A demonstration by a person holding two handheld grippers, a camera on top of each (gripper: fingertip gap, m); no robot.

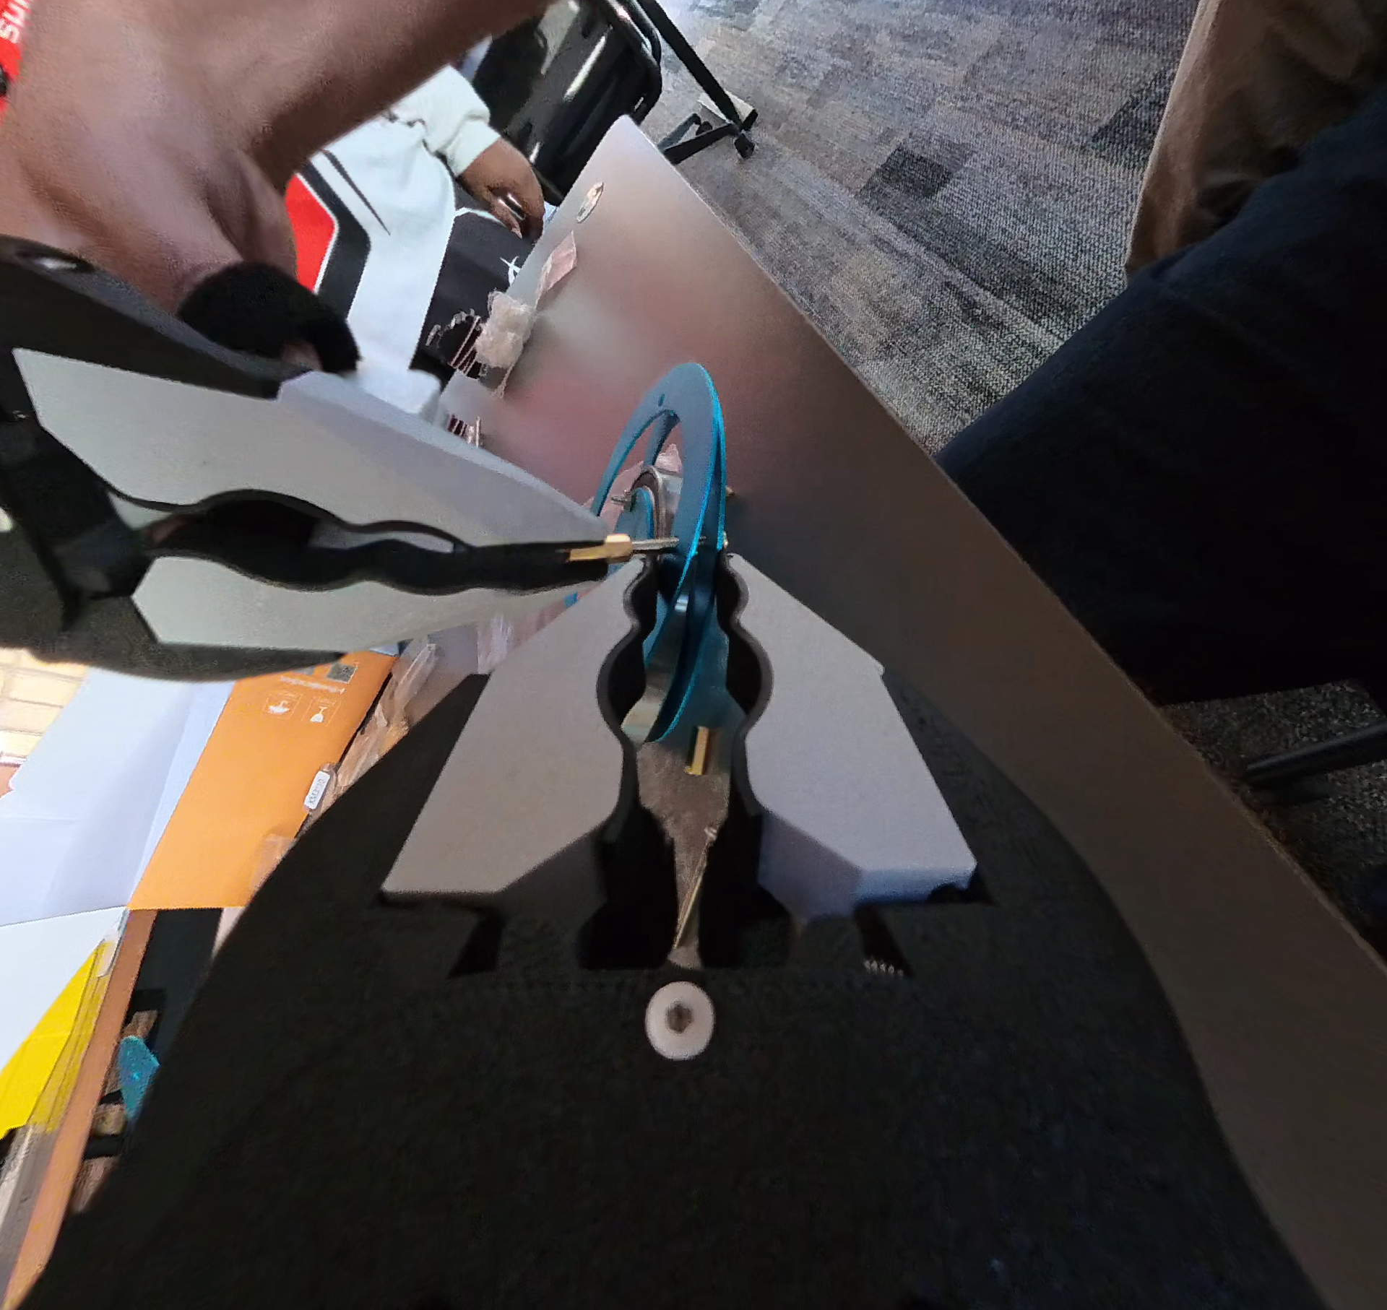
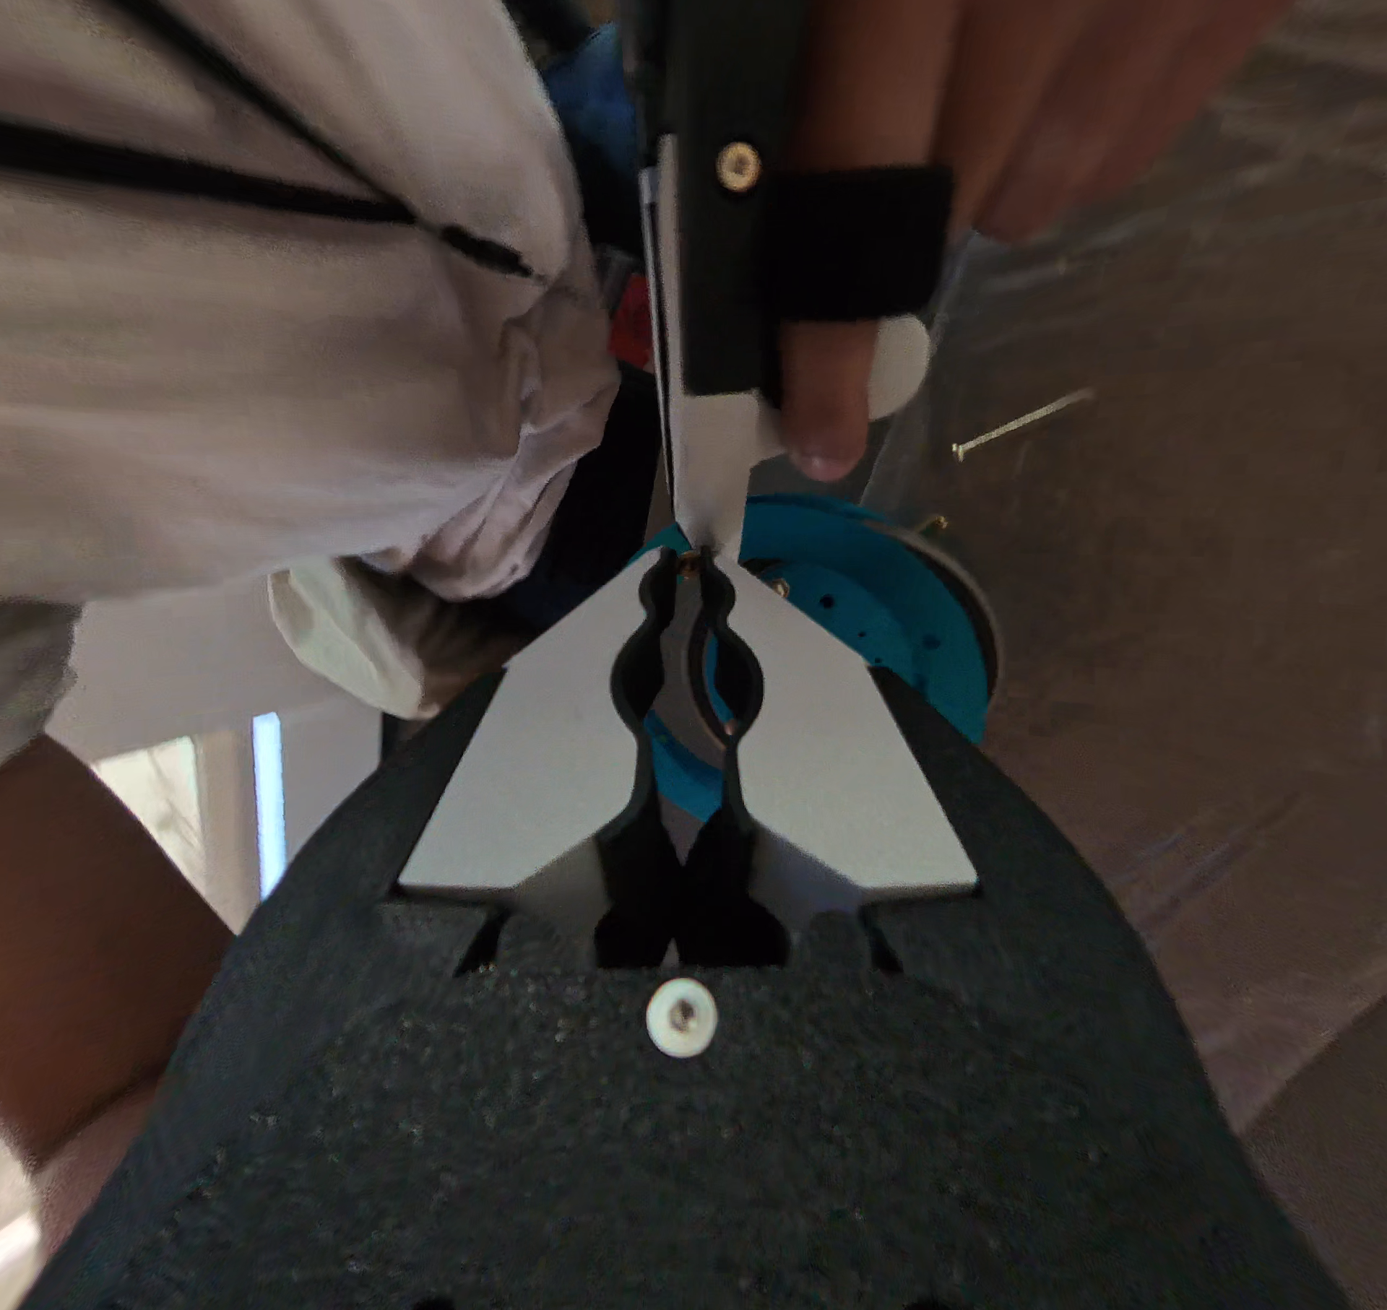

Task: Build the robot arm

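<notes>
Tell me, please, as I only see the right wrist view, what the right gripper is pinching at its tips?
Observer: The right gripper is shut on a small brass spacer; a thin steel pin sticks out of it toward the middle of the blue disc.
Operator: Thanks. Is anything lying farther along the table?
Observer: Yes, small clear bags lie near its far end, close to another person's hand.

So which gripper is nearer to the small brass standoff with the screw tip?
Right. The right gripper pinches the small brass standoff at its fingertips. The left gripper sits just below it, clamped on the blue metal disc.
</notes>
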